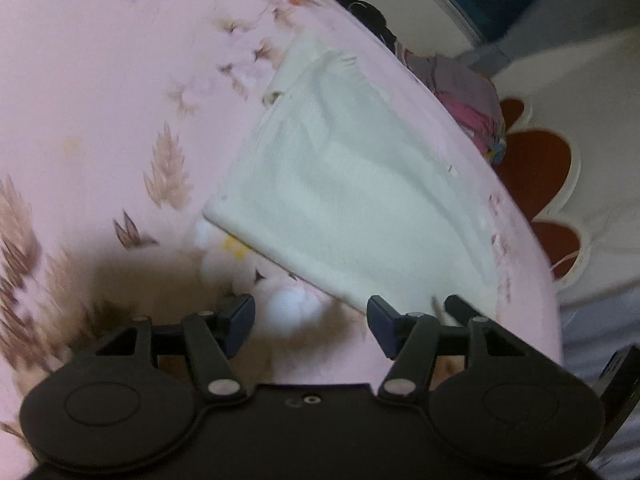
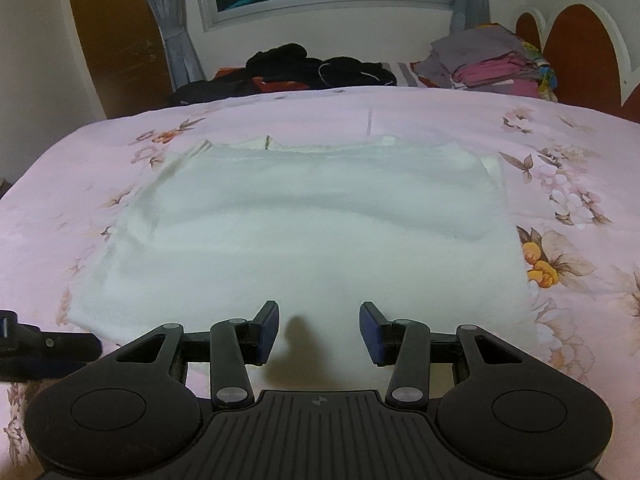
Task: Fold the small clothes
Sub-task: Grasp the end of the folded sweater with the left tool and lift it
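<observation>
Bed: a pink flowered sheet (image 2: 280, 120) is covering it, carrying everything else.
White garment (image 2: 312, 224): lying spread flat in the middle of the sheet, wrinkled across its width, a narrow strip folded along its far edge.
Dark clothes (image 2: 304, 68): sitting heaped at the far edge under the window.
Folded pile (image 2: 488, 64): grey and pink pieces stacking up beside the headboard.
Right gripper (image 2: 319, 332): hanging wide apart over the garment's near edge, gripping nothing.
Left gripper (image 1: 311, 322): hanging wide apart at the garment's near corner, gripping nothing.
</observation>
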